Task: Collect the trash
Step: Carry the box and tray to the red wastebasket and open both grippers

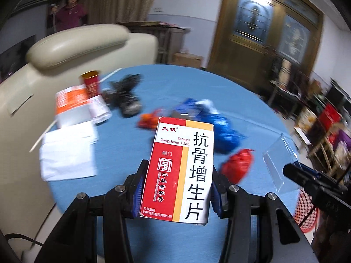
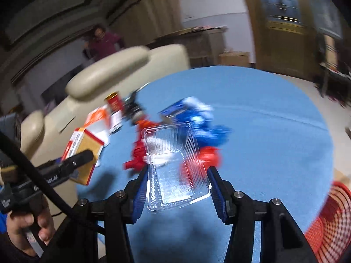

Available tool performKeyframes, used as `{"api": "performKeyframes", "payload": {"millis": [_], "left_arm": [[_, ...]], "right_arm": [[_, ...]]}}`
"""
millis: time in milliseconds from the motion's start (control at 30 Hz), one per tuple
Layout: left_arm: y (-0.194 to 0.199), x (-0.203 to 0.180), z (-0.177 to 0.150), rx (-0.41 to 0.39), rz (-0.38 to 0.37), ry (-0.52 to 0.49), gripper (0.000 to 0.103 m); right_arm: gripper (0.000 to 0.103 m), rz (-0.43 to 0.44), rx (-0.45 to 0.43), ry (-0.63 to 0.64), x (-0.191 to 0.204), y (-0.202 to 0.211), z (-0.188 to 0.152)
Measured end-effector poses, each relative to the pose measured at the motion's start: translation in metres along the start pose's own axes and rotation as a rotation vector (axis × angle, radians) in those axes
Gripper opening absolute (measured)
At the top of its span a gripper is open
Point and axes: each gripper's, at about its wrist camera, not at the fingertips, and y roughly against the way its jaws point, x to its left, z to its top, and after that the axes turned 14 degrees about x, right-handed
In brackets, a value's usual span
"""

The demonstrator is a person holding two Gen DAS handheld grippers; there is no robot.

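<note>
My left gripper (image 1: 176, 188) is shut on a red, yellow and white medicine box (image 1: 182, 168) and holds it above the round blue table (image 1: 175, 83). My right gripper (image 2: 177, 188) is shut on a clear plastic tray (image 2: 175, 164), also lifted over the table; that tray shows at the right in the left wrist view (image 1: 278, 153). On the table lie a blue wrapper (image 1: 219, 127), red wrappers (image 1: 238, 164), an orange wrapper (image 1: 148, 119), a black crumpled bag (image 1: 128, 96), a red can (image 1: 91, 83), an orange-white box (image 1: 72, 105) and white paper (image 1: 68, 153).
A red mesh basket (image 2: 326, 223) stands low at the right by the table's edge. A cream leather sofa (image 1: 65, 50) sits behind the table at the left. A person (image 1: 70, 11) stands at the back. A wooden door (image 1: 263, 32) is at the right.
</note>
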Motion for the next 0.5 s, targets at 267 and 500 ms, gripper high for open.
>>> {"api": "performKeyframes", "payload": {"millis": [267,500], "left_arm": [[-0.015,-0.090,0.009,0.022,-0.094,-0.183,0.051],[-0.025,-0.153,0.012,0.033,-0.155,-0.293,0.051]], "right_arm": [[0.055,-0.119,-0.090,-0.216,-0.096,0.058,-0.027],[0.055,-0.249,-0.103,-0.398,-0.182,0.090,-0.064]]}}
